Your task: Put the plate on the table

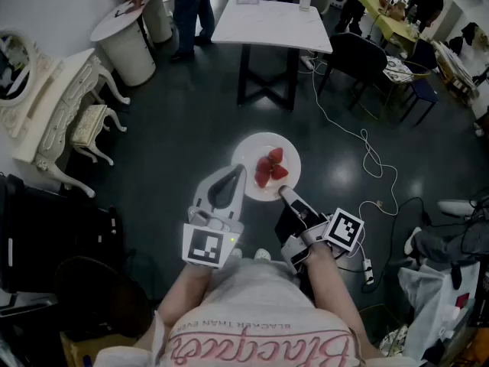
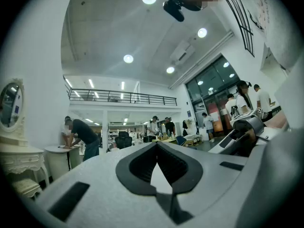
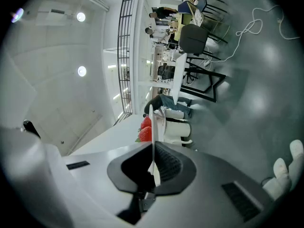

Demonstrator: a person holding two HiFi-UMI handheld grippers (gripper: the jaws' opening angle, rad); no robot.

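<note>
Dark polished floor [image 1: 176, 159] underfoot, and closest in, the left gripper [image 1: 238, 171] has its jaws pressed together on nothing, tips by the plate's left rim. The right gripper [image 1: 284, 194] is clamped on the near edge of the white plate [image 1: 249, 153], which hangs in the air over the floor with red strawberries [image 1: 269, 168] on it, three I think. Beyond stands the white table [image 1: 271, 25] on black legs, well apart from the plate. People [image 1: 191, 6] stand farther back.
</note>
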